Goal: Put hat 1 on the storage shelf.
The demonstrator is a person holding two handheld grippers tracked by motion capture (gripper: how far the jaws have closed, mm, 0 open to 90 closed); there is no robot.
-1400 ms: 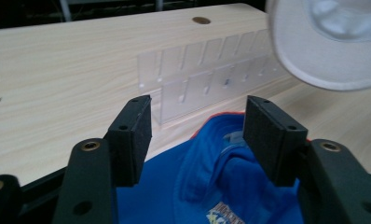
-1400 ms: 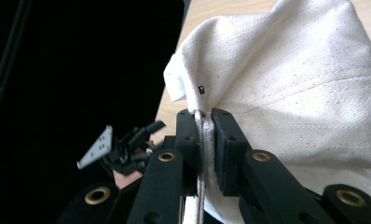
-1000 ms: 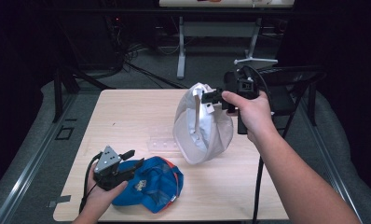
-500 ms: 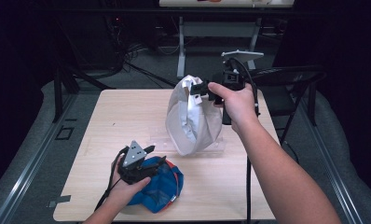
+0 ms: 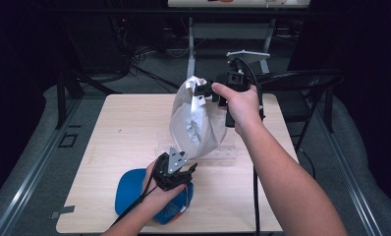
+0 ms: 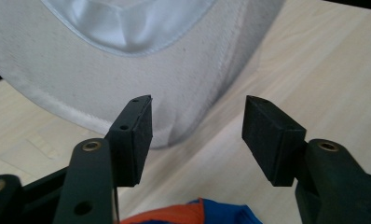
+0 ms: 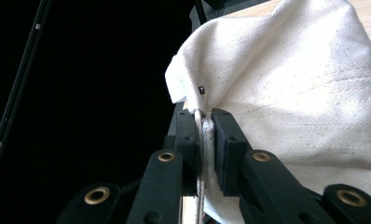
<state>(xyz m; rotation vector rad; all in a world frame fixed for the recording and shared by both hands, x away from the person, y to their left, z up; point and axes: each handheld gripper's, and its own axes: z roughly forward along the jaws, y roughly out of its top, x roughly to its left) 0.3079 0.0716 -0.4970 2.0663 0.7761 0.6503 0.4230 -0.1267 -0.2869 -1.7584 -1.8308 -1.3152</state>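
1. Two caps in play — blue cap (image 5: 134,189) lies at the table's (image 5: 115,128) near edge, under the left gripper (image 5: 186,172).
2. Left jaws just opened, nothing between them, aimed at the white cap's (image 5: 196,123) lower rim.
3. Right gripper (image 5: 203,91) clamps the white cap's top edge, holding it upright mid-table.
4. Next, likely — left closes on the rim.

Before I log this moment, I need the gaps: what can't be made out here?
- Blue cap, high view: the left claw and hand cover its front, so any print is unreadable.
- White cap: its brim is cut off by the top edge in the left gripper view.
- Clear plastic piece, high view: mostly behind the white cap; what it is stays unclear.
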